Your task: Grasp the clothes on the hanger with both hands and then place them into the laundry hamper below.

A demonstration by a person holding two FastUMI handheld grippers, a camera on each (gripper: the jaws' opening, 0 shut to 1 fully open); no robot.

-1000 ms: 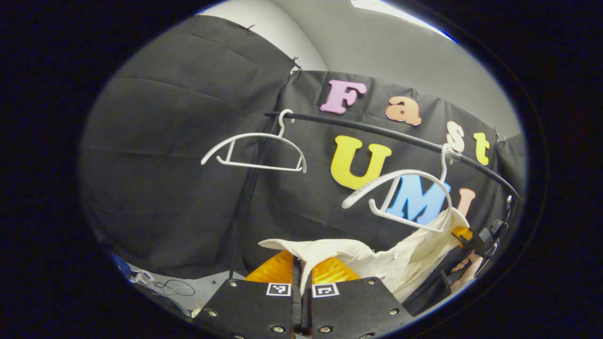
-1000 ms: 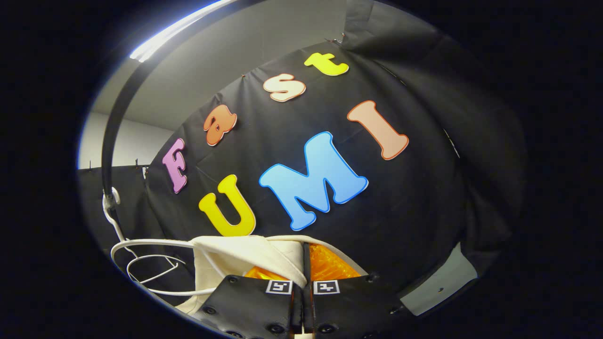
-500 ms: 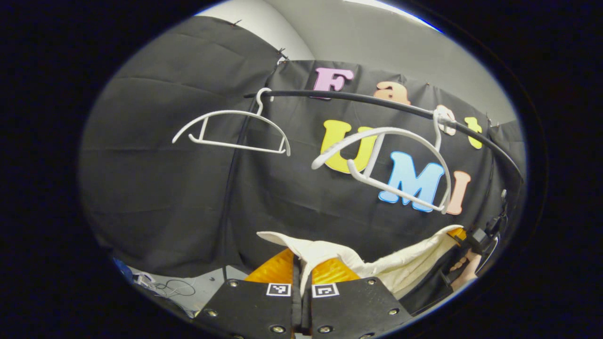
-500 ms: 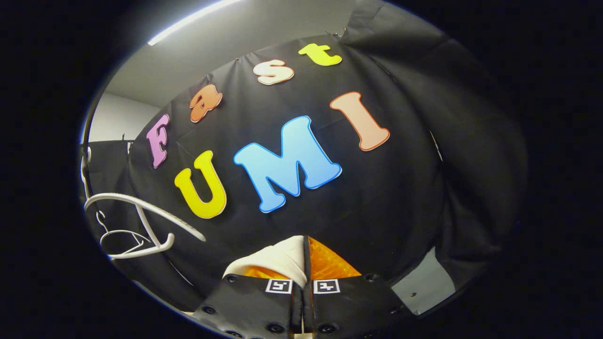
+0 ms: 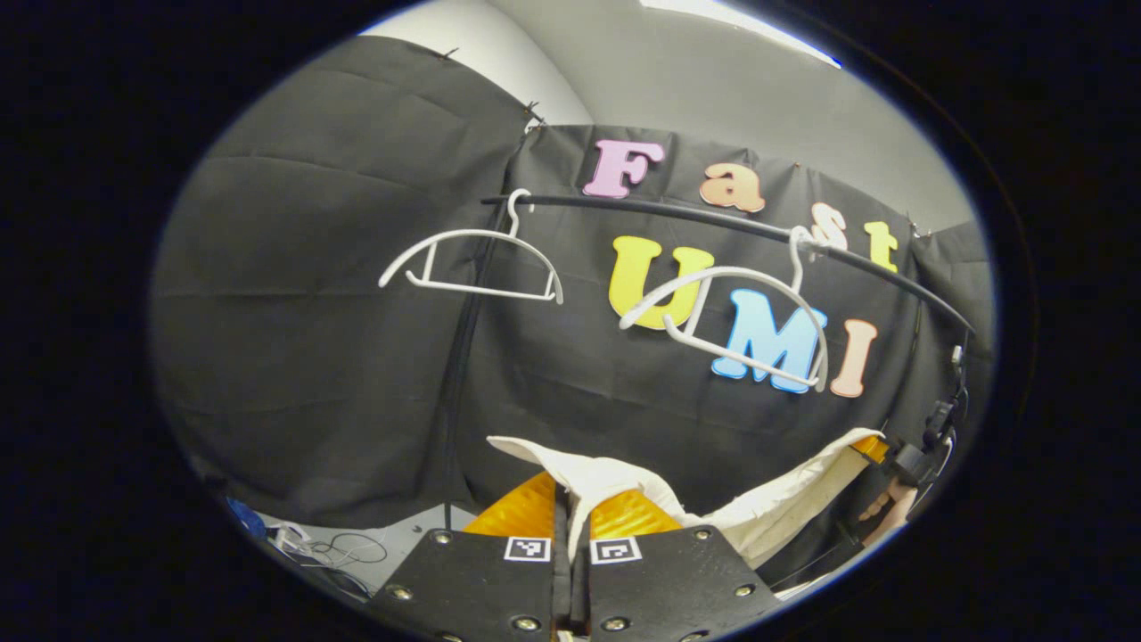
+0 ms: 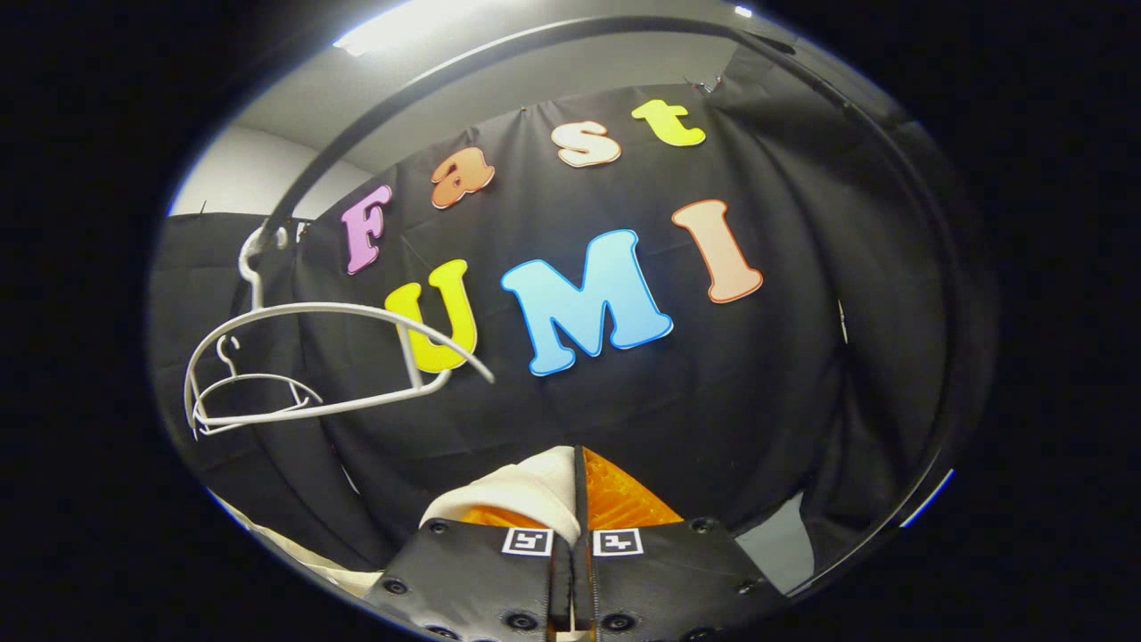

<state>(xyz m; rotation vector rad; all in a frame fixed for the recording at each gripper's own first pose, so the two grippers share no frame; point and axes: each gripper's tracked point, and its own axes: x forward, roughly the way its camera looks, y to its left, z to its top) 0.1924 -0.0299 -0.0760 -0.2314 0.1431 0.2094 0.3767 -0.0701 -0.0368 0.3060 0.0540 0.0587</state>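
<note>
A: Left gripper (image 5: pixel 570 522), jaw state?
B: Jaws closed, pinching a fold of the cream garment (image 5: pixel 624 477) between them. In the left gripper view the cloth rises out of the jaws and runs off toward the right edge.

A: Where does it end?
B: At the right gripper (image 5: pixel 900 459), seen far off at the right edge of that view with a hand (image 5: pixel 882 508) under it. The cloth hangs slack between the two grippers, below the rail (image 5: pixel 713 223).

A: Right gripper's (image 6: pixel 578 508) own camera?
B: Jaws closed there as well; a cream fold bulges over the left finger. More cloth shows at the lower left edge.

A: Hangers?
B: Two white ones on the black rail, both bare. Left hanger (image 5: pixel 472 263) hangs level near the rail's left end; the nearer hanger (image 5: pixel 731 312) sits tilted, further right. The garment is off both, well below them.

A: Hamper?
B: Cannot tell its place. Cables (image 5: pixel 343 553) lie on the floor at lower left.
</note>
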